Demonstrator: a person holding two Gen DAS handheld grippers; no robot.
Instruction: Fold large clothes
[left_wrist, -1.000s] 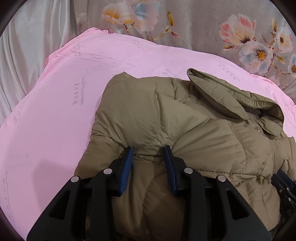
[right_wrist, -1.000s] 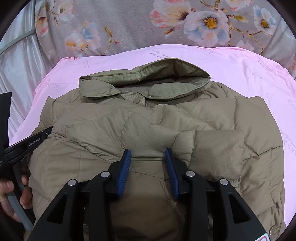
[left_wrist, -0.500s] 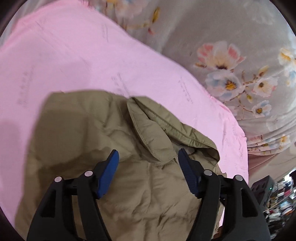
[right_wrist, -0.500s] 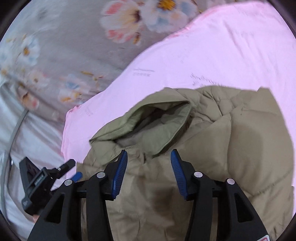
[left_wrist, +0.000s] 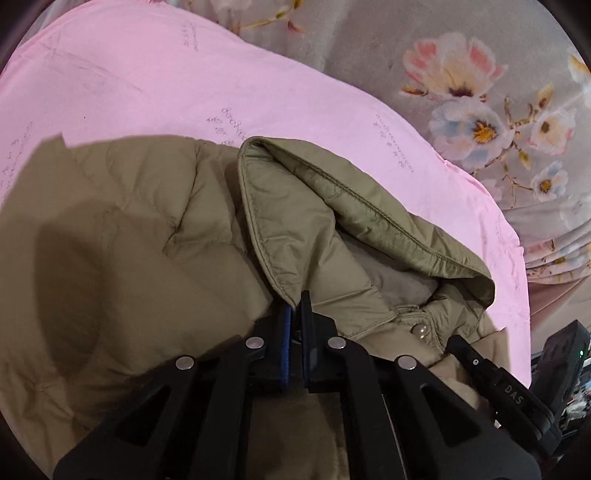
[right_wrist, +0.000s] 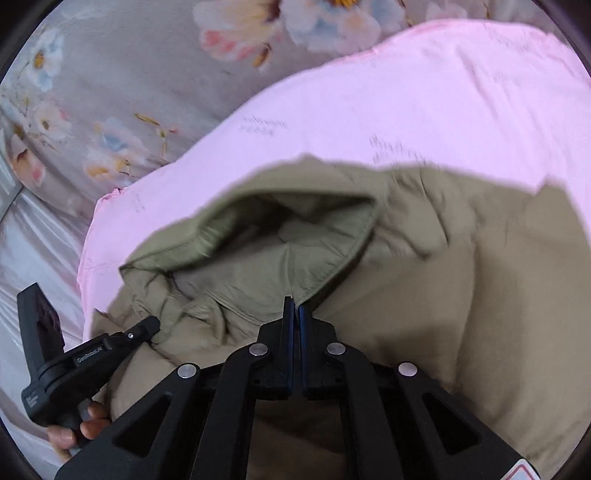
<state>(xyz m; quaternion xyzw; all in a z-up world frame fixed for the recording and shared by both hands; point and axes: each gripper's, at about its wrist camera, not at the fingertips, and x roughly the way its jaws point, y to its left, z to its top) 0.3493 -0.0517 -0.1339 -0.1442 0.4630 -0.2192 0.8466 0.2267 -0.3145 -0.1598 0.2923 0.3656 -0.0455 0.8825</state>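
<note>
An olive puffer jacket (left_wrist: 147, 240) lies spread on a pink sheet (left_wrist: 147, 85), its wide collar (left_wrist: 314, 206) folded open at the top. My left gripper (left_wrist: 296, 301) is shut on the left corner of that collar. In the right wrist view the same jacket (right_wrist: 461, 277) fills the lower half, and my right gripper (right_wrist: 295, 304) is shut on the collar's (right_wrist: 288, 258) other corner. Each view shows the opposite tool at its edge, beside the collar. A hand (right_wrist: 74, 432) grips the left tool's handle.
A grey floral bedspread (left_wrist: 461, 74) lies beyond the pink sheet (right_wrist: 406, 92) on the far side. Pale satin fabric (right_wrist: 33, 258) borders the sheet at the left of the right wrist view. Cluttered room items show dimly at the lower right edge of the left wrist view.
Both grippers left the jacket's body, swung up to the collar with jaws wide, and have now closed on its two corners.
</note>
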